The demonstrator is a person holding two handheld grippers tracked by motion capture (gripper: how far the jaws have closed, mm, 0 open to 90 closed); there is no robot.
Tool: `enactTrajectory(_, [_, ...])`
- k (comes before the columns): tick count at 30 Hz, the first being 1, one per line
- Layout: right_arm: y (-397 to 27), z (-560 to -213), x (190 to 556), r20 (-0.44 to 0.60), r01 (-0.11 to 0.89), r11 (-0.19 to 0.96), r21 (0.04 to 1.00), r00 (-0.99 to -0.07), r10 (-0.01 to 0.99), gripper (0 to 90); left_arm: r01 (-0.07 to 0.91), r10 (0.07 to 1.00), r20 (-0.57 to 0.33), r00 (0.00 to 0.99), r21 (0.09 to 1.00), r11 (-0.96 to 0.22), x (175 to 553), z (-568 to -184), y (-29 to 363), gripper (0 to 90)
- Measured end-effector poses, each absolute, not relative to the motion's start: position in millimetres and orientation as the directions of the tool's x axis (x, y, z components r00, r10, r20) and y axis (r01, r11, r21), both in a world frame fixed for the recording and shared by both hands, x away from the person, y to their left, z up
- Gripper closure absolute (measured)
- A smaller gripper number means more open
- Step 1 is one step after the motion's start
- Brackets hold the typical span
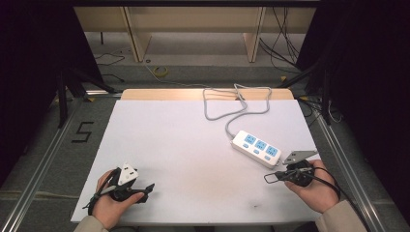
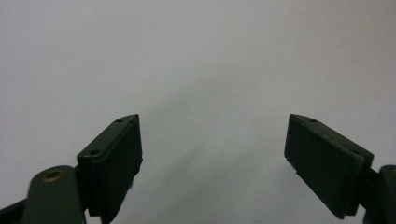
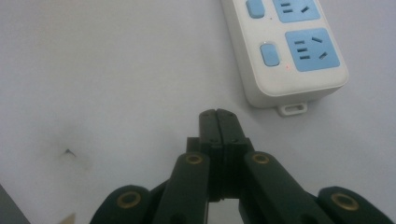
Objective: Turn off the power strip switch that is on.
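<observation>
A white power strip (image 1: pixel 256 148) with blue sockets and blue switches lies on the right part of the white table (image 1: pixel 183 145). In the right gripper view the power strip (image 3: pixel 285 51) sits just beyond my jaws, up and to the right. My right gripper (image 1: pixel 269 178) rests near the table's right edge, pointing left, a little in front of the strip. The right gripper (image 3: pixel 218 115) is shut with nothing between its jaws. My left gripper (image 1: pixel 146 192) lies at the front left, pointing right. The left gripper (image 2: pixel 212 154) stands wide open over bare white table.
The strip's grey cable (image 1: pixel 232 104) loops back over the table's far wooden edge (image 1: pixel 203 94). A small dark mark (image 3: pixel 70 152) sits on the table left of the right jaws. Beyond are floor cables, wooden shelving (image 1: pixel 193 29) and a taped "5" (image 1: pixel 83 131).
</observation>
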State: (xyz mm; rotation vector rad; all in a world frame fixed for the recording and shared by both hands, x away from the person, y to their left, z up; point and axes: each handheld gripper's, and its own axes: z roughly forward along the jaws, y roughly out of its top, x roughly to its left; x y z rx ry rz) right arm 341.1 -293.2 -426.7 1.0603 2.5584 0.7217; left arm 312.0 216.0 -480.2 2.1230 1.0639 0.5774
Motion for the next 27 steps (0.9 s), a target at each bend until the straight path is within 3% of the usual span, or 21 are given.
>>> enactTrajectory(27, [-293,-418,364,-0.073,0.596,0.615,0.516,-0.685,0.725,90.0,0.51,0.817,0.092,0.569,0.74,-0.438,312,-480,216,18.9])
